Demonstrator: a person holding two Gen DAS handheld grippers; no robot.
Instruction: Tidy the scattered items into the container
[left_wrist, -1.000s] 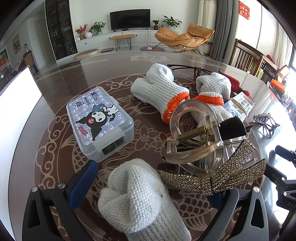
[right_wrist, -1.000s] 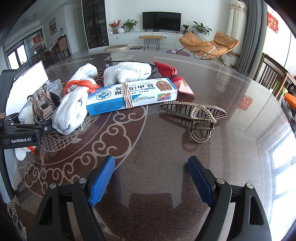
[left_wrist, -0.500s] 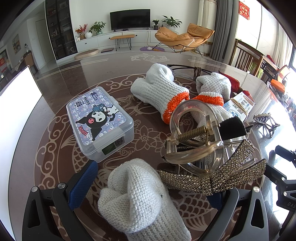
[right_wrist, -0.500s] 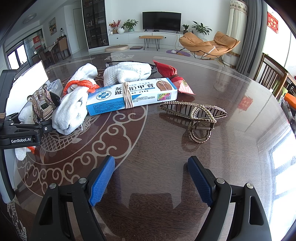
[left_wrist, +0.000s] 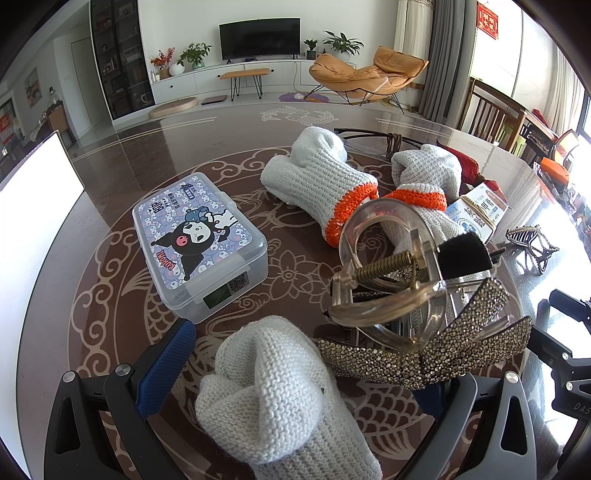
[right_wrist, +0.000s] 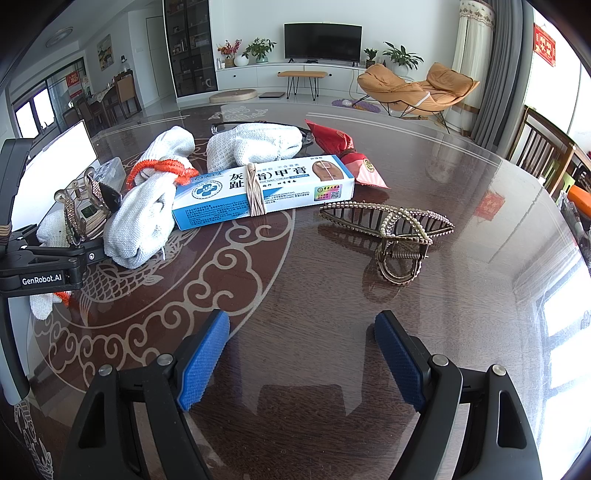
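Note:
A clear plastic box (left_wrist: 199, 243) with a cartoon lid stands shut on the table, left of centre; the right wrist view catches only its corner (right_wrist: 110, 168). My left gripper (left_wrist: 303, 369) is open, its fingers either side of a white knitted glove (left_wrist: 273, 387). A rhinestone hair clip (left_wrist: 424, 332) with a clear handle stands upright by its right finger, hiding that pad. Two more white gloves with orange cuffs (left_wrist: 321, 177) lie beyond. My right gripper (right_wrist: 303, 354) is open over bare table. A gold claw clip (right_wrist: 391, 229) lies ahead of it, apart from the fingers.
A blue and white cream box (right_wrist: 262, 188) with a hair tie around it leans on the gloves. Behind it lies a red packet (right_wrist: 343, 147). A white board (left_wrist: 33, 206) stands at the table's left edge. Wooden chairs (right_wrist: 543, 155) stand on the right.

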